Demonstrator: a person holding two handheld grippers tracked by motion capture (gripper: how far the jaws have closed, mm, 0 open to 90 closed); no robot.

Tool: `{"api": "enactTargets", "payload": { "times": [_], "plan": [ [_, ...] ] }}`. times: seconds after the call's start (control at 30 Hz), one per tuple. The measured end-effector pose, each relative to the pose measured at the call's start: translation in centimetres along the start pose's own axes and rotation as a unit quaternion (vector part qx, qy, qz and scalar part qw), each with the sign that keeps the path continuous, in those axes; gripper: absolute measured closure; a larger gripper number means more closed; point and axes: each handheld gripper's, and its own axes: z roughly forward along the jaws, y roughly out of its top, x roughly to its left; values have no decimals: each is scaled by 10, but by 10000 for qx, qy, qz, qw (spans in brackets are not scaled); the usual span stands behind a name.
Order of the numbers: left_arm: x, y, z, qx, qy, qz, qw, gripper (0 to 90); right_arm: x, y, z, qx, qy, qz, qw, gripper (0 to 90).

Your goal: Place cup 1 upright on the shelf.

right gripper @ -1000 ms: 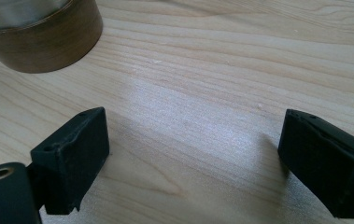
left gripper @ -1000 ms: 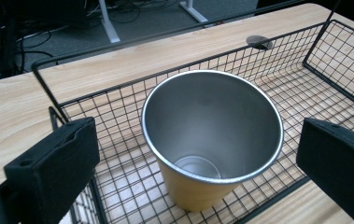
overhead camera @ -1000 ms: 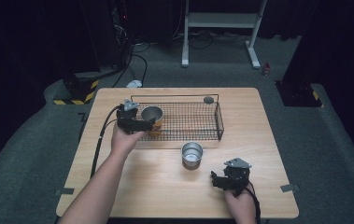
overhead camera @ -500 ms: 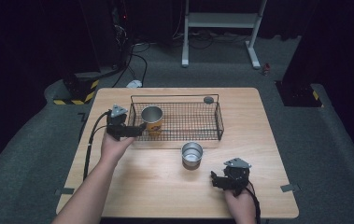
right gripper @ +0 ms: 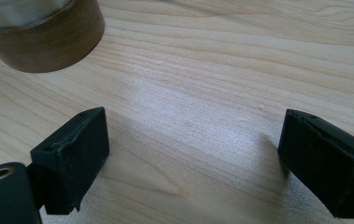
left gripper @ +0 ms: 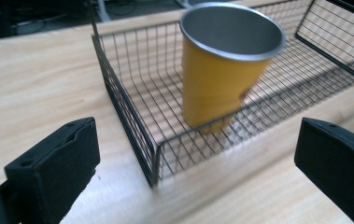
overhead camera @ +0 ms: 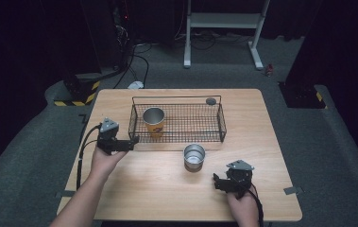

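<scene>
A yellow cup (overhead camera: 154, 121) stands up straight inside the wire basket (overhead camera: 221, 124), near the basket's left end. The basket sits on the far half of the wooden table (overhead camera: 134, 189). Seen from the middle of the table, the cup is at about 11 o'clock.

The left gripper (overhead camera: 130, 144) is just outside the basket's left near corner, at about 9 o'clock from the table's middle. It points to the right, at the basket. It is not touching the cup. In the left gripper view its two black jaws are wide apart with nothing between them. Past them is the basket corner, and the cup (left gripper: 228, 65) stands inside. The cup is yellow outside and shiny grey inside.

A metal cup (overhead camera: 194, 156) stands on the table just in front of the basket, close to the table's middle. It is outside the basket.

The right gripper (overhead camera: 218, 181) rests low near the front edge of the table, at about 5 o'clock. The metal cup is near it, at about 11 o'clock from it. In the right gripper view its jaws are wide apart over bare wood, holding nothing. The bottom of the metal cup (right gripper: 44, 35) shows at the top left there.

A small dark round thing (overhead camera: 210, 100) lies at the basket's far right corner.
</scene>
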Motion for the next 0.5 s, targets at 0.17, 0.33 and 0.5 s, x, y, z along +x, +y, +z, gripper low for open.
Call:
{"api": "enactTargets", "payload": {
  "times": [0.17, 0.33, 0.5],
  "plan": [
    [1, -19, -6, 107, -15, 22, 9999, 8, 0, 0, 0, 1, 0, 1, 10000, 88],
    [1, -41, -10, 290, -55, 46, 9996, 8, 0, 0, 0, 0, 0, 1, 10000, 88],
    [0, -64, -13, 586, -221, 0, 9980, 34, 0, 0, 0, 0, 0, 1, 10000, 88]
  ]
}}
